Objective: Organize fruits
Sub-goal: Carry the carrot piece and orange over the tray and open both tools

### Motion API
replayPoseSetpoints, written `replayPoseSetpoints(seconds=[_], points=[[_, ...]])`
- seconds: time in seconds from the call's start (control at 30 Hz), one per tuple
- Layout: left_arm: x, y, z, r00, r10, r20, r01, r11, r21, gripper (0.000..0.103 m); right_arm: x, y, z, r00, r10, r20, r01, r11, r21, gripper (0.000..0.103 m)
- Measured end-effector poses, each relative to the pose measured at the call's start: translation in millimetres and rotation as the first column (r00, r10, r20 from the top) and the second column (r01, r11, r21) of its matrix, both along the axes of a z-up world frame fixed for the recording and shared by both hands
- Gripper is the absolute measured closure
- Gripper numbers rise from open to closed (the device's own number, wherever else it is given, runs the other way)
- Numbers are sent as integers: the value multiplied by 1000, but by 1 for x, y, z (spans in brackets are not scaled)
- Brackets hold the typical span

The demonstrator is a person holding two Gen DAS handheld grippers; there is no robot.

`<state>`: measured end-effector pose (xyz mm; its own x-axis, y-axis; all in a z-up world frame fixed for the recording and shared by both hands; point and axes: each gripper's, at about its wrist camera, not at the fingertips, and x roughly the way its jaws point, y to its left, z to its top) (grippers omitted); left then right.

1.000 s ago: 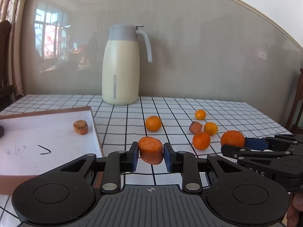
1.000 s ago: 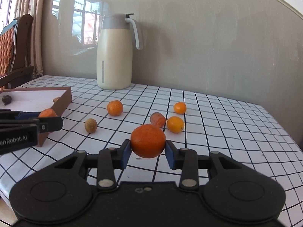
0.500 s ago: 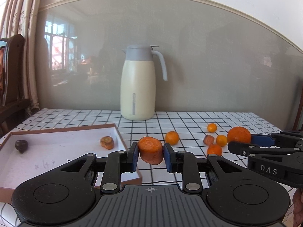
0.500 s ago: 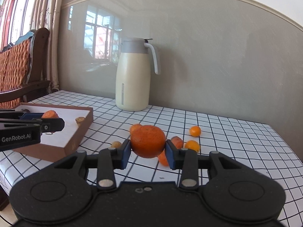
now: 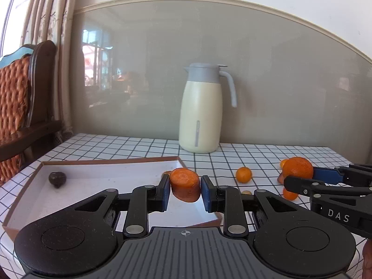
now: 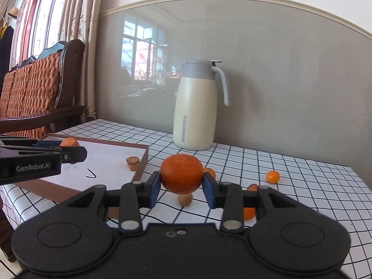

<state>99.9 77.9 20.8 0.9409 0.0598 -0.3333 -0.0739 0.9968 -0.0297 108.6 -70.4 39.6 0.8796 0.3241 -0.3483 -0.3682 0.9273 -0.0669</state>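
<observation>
My left gripper (image 5: pixel 185 189) is shut on a carrot chunk (image 5: pixel 185 187) and holds it in the air over the near right corner of a brown-walled white tray (image 5: pixel 100 181). The right gripper (image 6: pixel 181 187) is shut on a tangerine (image 6: pixel 181 173), lifted above the checked tablecloth, to the right of the tray (image 6: pixel 142 162). In the left wrist view the same tangerine (image 5: pixel 298 167) and right gripper (image 5: pixel 302 177) show at the right. In the right wrist view the left gripper (image 6: pixel 69 150) and its carrot chunk (image 6: pixel 68 142) hang over the tray. A dark fruit (image 5: pixel 57 178) and a carrot stub (image 6: pixel 133 161) lie in the tray.
A cream jug with a grey lid (image 5: pixel 201 109) stands at the back by the wall. Small oranges (image 5: pixel 243 174) (image 6: pixel 273 177), another carrot piece (image 6: pixel 252 187) and a small brown fruit (image 6: pixel 185 199) lie loose on the cloth. A wicker chair (image 5: pixel 16 107) stands left of the table.
Both grippers have risen and swung left with their loads still held. The tray has come under the left gripper, and the table has dropped lower in both views.
</observation>
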Motion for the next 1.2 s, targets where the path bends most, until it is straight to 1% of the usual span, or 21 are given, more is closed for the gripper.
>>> replayPoseSetpoints(seconds=[0.57,1.0,1.2], points=[[-16,68,-3,993,116,1,-116,993,-16,74,-2,58,-3,995,98,11,-98,995,1,73],[-28,106,-9,983,185,-11,-185,982,-27,74,-4,92,-9,988,154,0,-154,988,-8,73],[-31,122,-13,976,215,-22,-215,976,-24,74,-3,105,-9,983,182,-4,-182,983,12,73]])
